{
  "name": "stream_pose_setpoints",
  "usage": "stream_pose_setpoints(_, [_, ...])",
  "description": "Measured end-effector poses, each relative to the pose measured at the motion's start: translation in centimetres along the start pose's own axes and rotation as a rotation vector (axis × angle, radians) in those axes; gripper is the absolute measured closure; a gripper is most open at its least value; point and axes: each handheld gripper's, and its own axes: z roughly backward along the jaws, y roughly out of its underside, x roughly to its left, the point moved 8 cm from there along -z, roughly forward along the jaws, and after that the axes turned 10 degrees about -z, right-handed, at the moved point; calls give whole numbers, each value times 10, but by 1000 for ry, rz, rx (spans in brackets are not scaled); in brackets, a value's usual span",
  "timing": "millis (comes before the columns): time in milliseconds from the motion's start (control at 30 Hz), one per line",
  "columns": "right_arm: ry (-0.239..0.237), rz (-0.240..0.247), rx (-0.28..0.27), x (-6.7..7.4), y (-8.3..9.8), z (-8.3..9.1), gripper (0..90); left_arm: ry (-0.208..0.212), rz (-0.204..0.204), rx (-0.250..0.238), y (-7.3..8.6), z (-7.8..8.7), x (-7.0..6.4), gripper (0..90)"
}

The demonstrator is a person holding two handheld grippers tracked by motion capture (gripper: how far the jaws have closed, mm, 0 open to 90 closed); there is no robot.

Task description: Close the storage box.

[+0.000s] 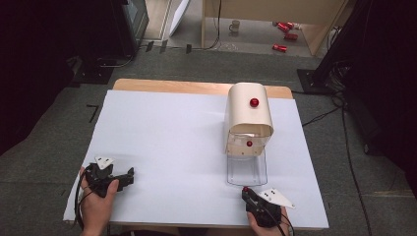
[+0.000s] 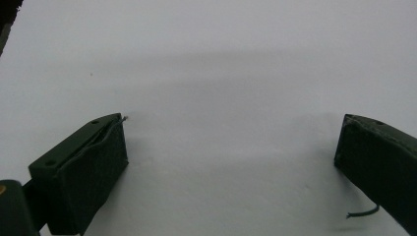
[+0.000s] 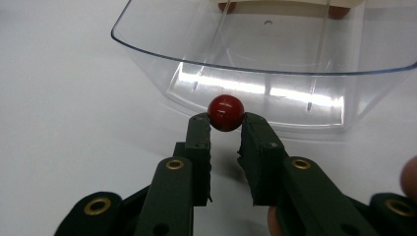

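A cream box with a rounded top (image 1: 248,115) stands at the right of the white sheet (image 1: 172,142), a red knob (image 1: 254,102) on its top. From its front a clear plastic drawer (image 1: 247,169) (image 3: 265,59) is drawn out toward me. My right gripper (image 1: 246,191) (image 3: 226,124) is shut on a small red ball knob (image 1: 245,189) (image 3: 225,112) at the drawer's front wall, pinched between the two tips. My left gripper (image 1: 129,176) (image 2: 231,147) rests low over the sheet at the front left, jaws wide apart with nothing between them.
The white sheet covers a wooden table (image 1: 167,85) whose far edge shows. On the floor beyond lie several red cans (image 1: 285,29), a mug (image 1: 235,25) and cables. Dark equipment stands at both sides. A second red spot (image 1: 249,143) shows inside the box's mouth.
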Motion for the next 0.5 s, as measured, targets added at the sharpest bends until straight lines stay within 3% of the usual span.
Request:
stream_pose_setpoints(300, [-20,-8,-22,6,-14,1,757,0,0,0,0,0,0,0])
stream_pose_setpoints(500, [-20,-13,-30,6,-33,-2,757,0,0,0,0,0,0,0])
